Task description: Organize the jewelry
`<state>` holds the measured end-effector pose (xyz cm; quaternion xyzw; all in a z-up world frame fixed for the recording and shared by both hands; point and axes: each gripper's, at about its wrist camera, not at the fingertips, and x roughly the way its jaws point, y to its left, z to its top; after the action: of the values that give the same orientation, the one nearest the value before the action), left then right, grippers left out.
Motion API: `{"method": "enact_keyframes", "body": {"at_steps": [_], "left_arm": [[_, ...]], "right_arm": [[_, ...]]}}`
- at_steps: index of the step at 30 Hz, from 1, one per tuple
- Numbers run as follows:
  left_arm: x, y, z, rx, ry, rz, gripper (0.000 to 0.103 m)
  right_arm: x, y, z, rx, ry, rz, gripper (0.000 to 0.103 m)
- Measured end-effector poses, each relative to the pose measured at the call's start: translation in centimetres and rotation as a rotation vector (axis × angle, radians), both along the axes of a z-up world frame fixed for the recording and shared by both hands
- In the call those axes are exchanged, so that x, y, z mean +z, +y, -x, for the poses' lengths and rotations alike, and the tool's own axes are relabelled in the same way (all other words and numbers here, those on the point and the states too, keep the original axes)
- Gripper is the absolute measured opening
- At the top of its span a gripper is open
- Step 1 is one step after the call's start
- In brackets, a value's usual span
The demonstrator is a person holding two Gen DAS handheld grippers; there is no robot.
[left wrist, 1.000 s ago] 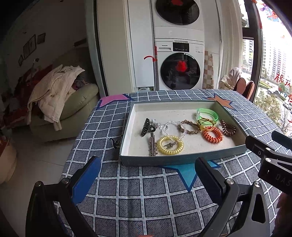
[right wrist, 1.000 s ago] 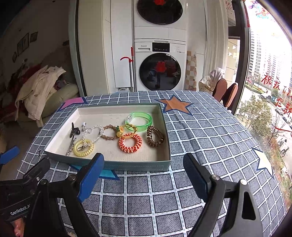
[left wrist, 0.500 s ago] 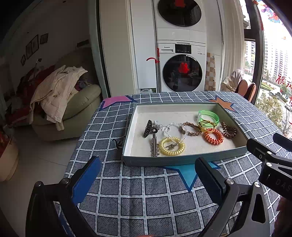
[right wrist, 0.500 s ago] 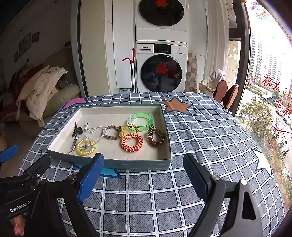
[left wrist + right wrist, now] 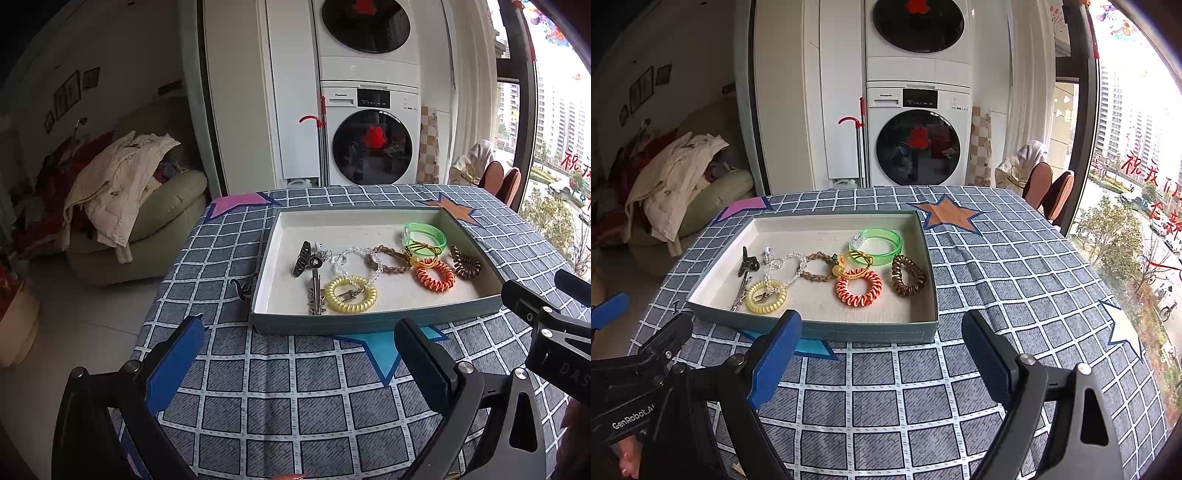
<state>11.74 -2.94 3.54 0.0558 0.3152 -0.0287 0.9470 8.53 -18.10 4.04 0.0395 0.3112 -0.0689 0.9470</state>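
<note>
A table under a checked cloth [image 5: 997, 280] fills both views, and near its middle sits a shallow open tray [image 5: 849, 332], long side toward the grippers, probably so that every piece can be reached from the front. All the jewelry visible lies inside the tray, gathered loosely rather than sorted: a green bangle [image 5: 877, 242] toward 1 o'clock, a brown coil band [image 5: 908, 275] at 3, an orange coil band [image 5: 858, 287] near the centre, a braided bracelet [image 5: 818, 269] and a silver chain [image 5: 788, 264] running toward 9, a yellow coil band [image 5: 766, 296] at 7, and a black claw clip [image 5: 748, 261] at 10. A small dark piece [image 5: 240, 288] lies on the cloth just outside the tray's left wall. The left gripper [image 5: 295, 354] and right gripper [image 5: 882, 350] hover short of the tray's near wall, each with fingers spread wide and holding nothing, placed as if to survey the tray.
</note>
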Motion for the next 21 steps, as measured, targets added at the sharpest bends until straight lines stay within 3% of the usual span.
{"method": "enact_keyframes", "body": {"at_steps": [21], "left_arm": [[0.03, 0.26, -0.06, 0.004, 0.004, 0.001, 0.103]], "right_arm": [[0.12, 0.16, 0.1, 0.006, 0.002, -0.001, 0.09]]}}
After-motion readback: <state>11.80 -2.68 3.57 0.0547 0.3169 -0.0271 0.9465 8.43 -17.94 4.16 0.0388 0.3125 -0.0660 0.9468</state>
